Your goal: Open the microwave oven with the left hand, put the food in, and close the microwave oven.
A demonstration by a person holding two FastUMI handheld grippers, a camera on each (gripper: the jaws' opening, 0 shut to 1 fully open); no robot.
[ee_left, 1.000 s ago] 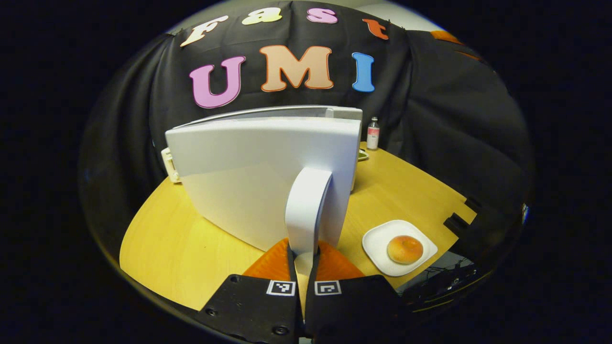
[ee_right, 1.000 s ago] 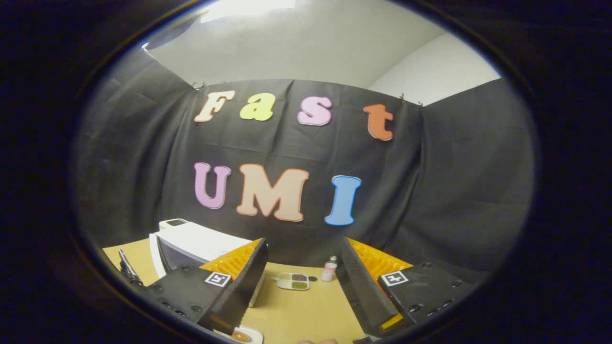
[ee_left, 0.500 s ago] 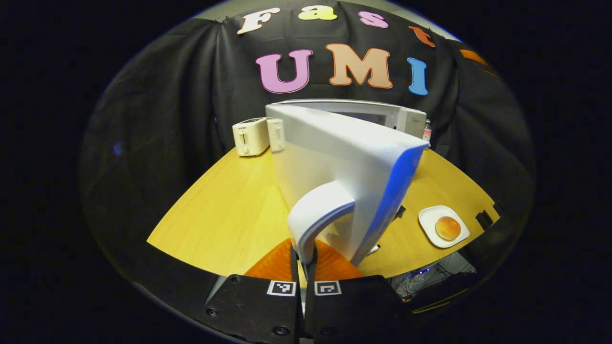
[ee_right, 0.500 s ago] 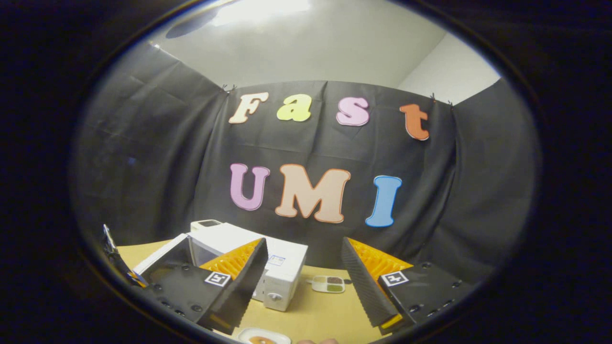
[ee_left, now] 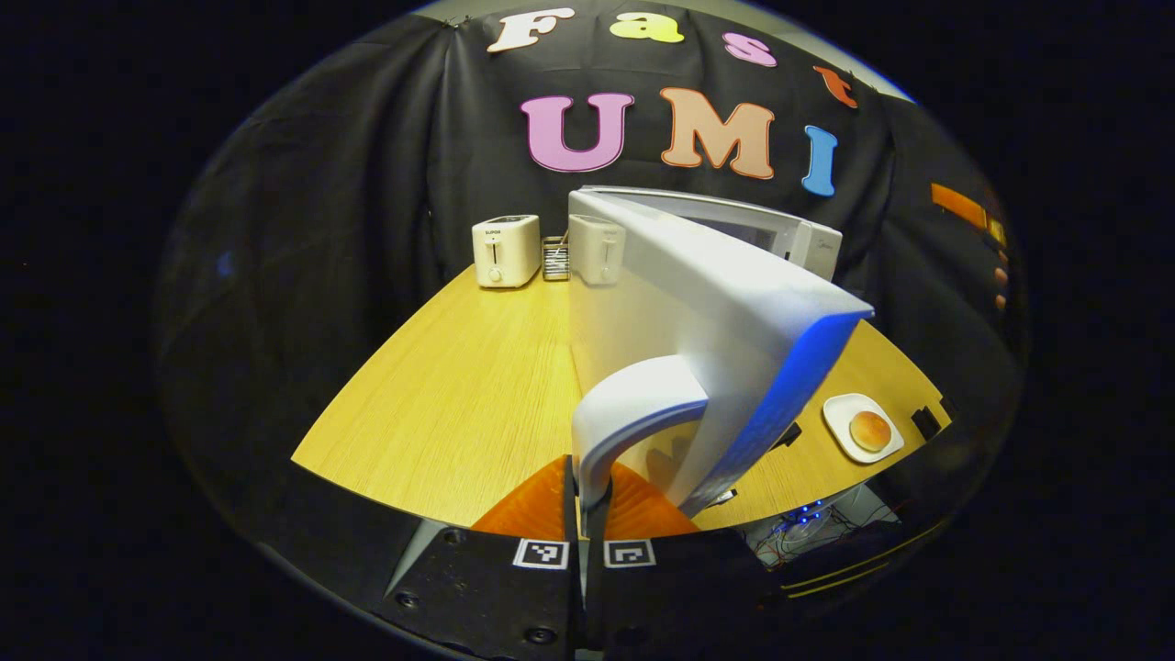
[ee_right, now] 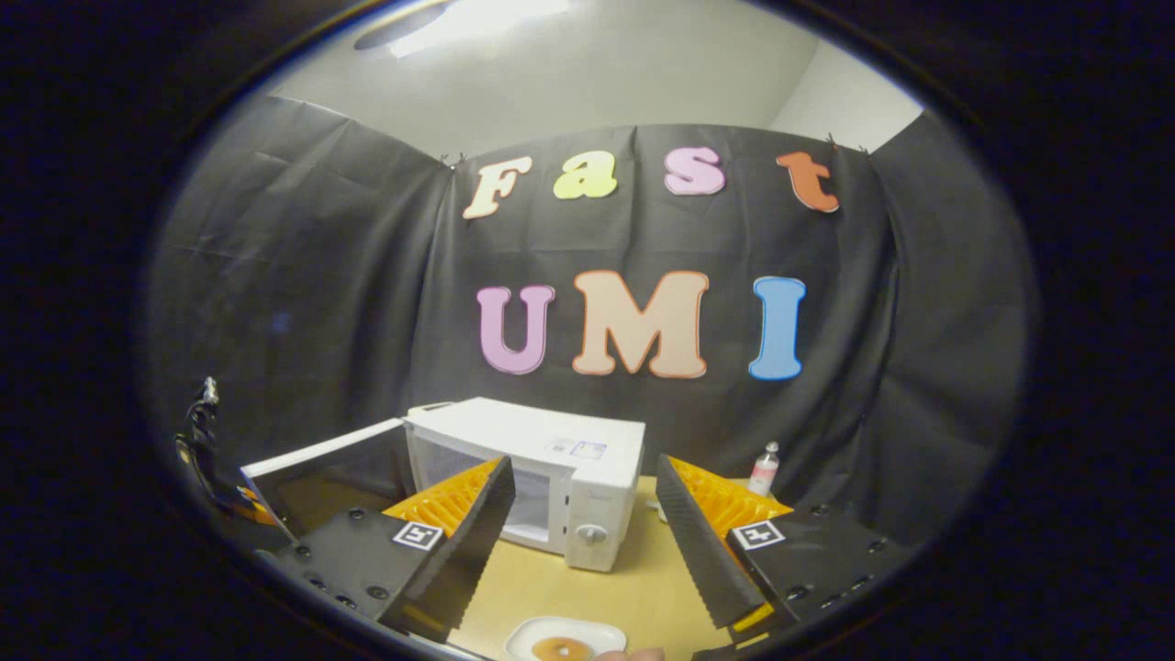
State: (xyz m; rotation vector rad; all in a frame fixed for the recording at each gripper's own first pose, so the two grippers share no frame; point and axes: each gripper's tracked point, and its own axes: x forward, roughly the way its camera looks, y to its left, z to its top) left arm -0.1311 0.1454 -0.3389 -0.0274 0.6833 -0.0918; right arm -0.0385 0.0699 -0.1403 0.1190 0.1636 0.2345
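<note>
**Count of things on the table**

One microwave oven [ee_right: 560, 459] stands on the one wooden table [ee_left: 459, 395], and it has one door [ee_left: 698, 312] with one curved handle [ee_left: 624, 408]. Two white toasters are at the back of the table: one toaster [ee_left: 505, 250] on the left and a second toaster [ee_left: 597, 248] just beside the door's edge, with one small metal rack [ee_left: 553, 259] between them. One white plate [ee_left: 858, 442] carries one round bun [ee_left: 870, 430]. One small bottle [ee_right: 764, 468] stands to the right of the oven in the right gripper view. The oven's front shows one round dial [ee_right: 592, 532].
</note>
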